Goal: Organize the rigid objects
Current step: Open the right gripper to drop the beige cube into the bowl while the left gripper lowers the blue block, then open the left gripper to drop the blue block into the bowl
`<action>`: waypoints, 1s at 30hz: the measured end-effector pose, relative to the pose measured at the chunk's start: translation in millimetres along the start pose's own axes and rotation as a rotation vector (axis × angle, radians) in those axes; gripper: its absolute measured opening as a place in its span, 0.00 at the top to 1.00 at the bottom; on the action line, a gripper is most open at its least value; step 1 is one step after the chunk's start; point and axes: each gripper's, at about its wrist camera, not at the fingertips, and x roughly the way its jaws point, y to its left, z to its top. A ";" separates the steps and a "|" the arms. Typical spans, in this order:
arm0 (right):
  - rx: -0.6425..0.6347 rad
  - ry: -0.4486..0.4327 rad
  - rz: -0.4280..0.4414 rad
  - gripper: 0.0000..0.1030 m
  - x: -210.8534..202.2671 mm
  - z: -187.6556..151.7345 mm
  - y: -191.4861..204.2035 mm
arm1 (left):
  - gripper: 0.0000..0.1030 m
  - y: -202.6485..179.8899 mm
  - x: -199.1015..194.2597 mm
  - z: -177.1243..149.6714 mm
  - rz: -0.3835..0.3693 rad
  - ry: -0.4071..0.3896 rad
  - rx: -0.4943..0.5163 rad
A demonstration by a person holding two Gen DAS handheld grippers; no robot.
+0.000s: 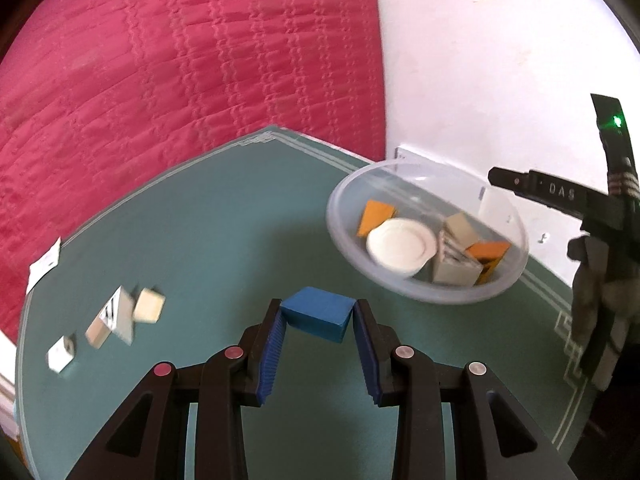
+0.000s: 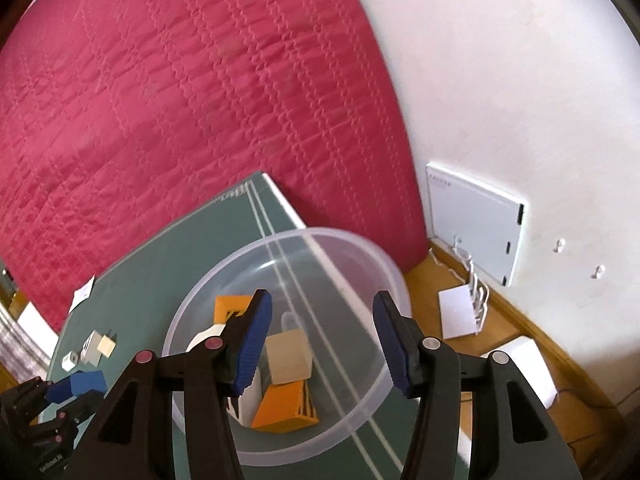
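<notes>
My left gripper is shut on a blue block and carries it above the teal table, left of a clear plastic bowl. Inside the bowl lie orange blocks, beige blocks and a white round dish. My right gripper hangs open over the bowl with nothing between its fingers; below it sit a beige cube and an orange block. The right wrist view shows the left gripper with the blue block at the lower left.
Several small beige and white pieces lie loose on the table's left part, with a white card at its edge. A pink quilt lies behind the table. Right of it is a wooden floor with white boxes and cables by the wall.
</notes>
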 end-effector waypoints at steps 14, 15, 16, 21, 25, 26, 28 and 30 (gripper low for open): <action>0.022 -0.038 -0.048 0.47 -4.9 -2.3 0.1 | 0.64 -43.0 40.9 54.5 -0.106 -0.001 0.040; 0.018 -0.041 -0.051 0.47 -5.2 -2.5 0.8 | 0.64 -45.7 42.4 56.5 -0.107 -0.003 0.044; 0.015 -0.046 -0.055 0.47 -6.1 -2.6 1.7 | 0.64 -49.7 44.8 59.7 -0.109 -0.005 0.048; 0.022 -0.059 -0.067 0.47 -10.1 -2.3 -0.2 | 0.64 -64.8 53.4 73.4 -0.130 -0.018 0.067; 0.041 -0.064 -0.083 0.47 -10.8 -1.7 -4.6 | 0.50 -68.7 59.6 84.2 -0.170 -0.036 0.047; 0.044 -0.062 -0.085 0.47 -10.4 -1.7 -5.8 | 0.46 -67.0 59.7 85.1 -0.170 -0.045 0.039; 0.048 -0.059 -0.087 0.47 -9.8 -1.9 -7.7 | 0.37 -62.9 58.9 84.7 -0.164 -0.056 0.033; 0.048 -0.056 -0.088 0.47 -9.2 -2.4 -8.1 | 0.32 -57.0 59.2 83.6 -0.154 -0.053 0.028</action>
